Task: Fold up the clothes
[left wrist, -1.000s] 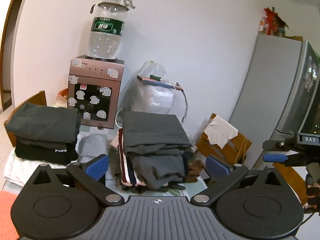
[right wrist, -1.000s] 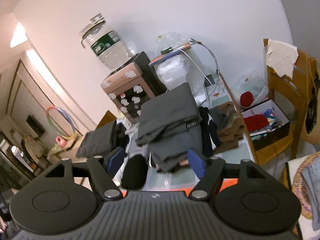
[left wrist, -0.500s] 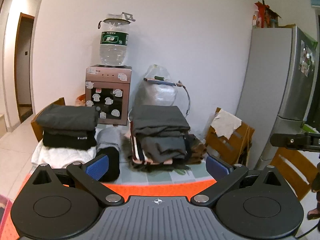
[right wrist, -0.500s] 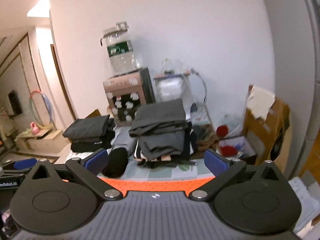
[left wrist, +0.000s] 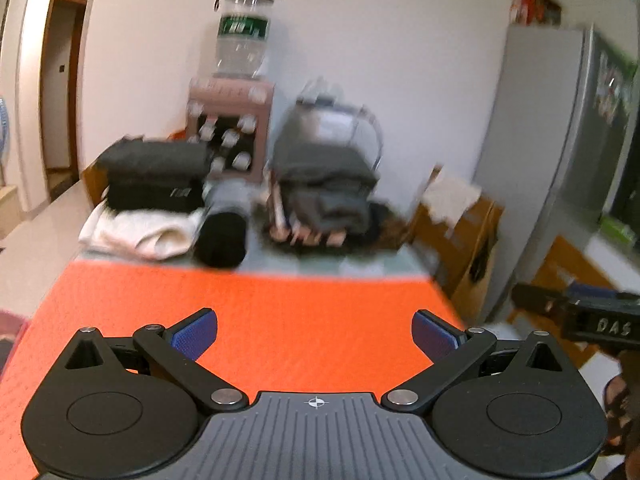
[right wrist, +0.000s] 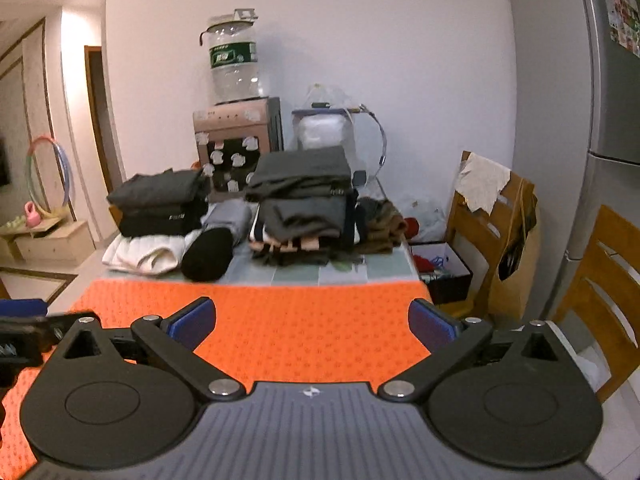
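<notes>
Right hand-held gripper (right wrist: 311, 326): jaws spread as wide as they went, having just been opening; nothing between the blue pads, only the orange mat (right wrist: 304, 320) under them.
Left hand-held gripper (left wrist: 314, 334): jaws spread wide too, empty, over the same mat (left wrist: 248, 312); this view was blurred.
Each in the other's view: I saw my right hand-held gripper at the right edge of the left view (left wrist: 576, 314), and my left one at the left edge of the right view (right wrist: 24, 320).
Mat: covered the near part of the counter (right wrist: 352, 272), bare of clothes.
Right stack (right wrist: 304, 200): folded dark grey clothes, piled at the far end of the counter, a striped piece at the bottom.
Left stack (right wrist: 160, 204): folded dark clothes resting on a white garment (right wrist: 140, 254).
Black roll (right wrist: 208, 254): lay between the two stacks, just beyond the mat's far edge.
Brown clothes (right wrist: 380, 224): heaped unfolded, touching the right stack's right side.
Dispenser (right wrist: 236, 140): stood behind the stacks with a water bottle (right wrist: 232, 64) on top.
Fridge (right wrist: 580, 120): stood to the right, a wooden chair (right wrist: 496, 224) before it.
</notes>
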Demonstrator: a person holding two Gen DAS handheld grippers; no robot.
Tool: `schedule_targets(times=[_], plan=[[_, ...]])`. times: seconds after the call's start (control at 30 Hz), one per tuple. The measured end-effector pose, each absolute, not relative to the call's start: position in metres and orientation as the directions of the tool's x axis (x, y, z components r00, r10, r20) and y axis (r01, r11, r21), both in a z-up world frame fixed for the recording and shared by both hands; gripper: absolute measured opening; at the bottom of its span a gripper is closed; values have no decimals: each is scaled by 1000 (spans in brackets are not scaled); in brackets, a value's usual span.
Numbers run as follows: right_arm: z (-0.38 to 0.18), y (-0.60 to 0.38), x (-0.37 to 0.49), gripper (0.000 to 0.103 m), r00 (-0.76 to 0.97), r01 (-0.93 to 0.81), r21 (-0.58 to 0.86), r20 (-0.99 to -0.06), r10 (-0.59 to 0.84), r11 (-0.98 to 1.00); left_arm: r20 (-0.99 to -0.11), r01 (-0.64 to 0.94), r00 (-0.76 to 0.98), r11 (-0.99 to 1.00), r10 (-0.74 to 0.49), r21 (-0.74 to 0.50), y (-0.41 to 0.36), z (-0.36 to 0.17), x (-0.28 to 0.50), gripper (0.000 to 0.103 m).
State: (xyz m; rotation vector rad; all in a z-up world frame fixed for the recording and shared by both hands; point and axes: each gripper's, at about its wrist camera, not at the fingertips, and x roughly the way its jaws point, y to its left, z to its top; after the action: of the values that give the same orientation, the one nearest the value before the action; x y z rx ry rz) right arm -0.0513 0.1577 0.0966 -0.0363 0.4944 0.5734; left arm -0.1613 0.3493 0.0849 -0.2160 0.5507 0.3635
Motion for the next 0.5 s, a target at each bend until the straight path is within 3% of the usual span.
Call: schedule_targets(times=[0.17, 0.5], plan=[[81, 167, -77, 103, 718, -523, 87, -491, 493, 848, -608, -401, 740, 915, 290, -52, 340, 66, -178, 103], [73, 190, -96, 103, 696, -551, 36, -531, 483, 834, -630, -383, 716, 924, 299, 4, 337, 58, -181, 103]])
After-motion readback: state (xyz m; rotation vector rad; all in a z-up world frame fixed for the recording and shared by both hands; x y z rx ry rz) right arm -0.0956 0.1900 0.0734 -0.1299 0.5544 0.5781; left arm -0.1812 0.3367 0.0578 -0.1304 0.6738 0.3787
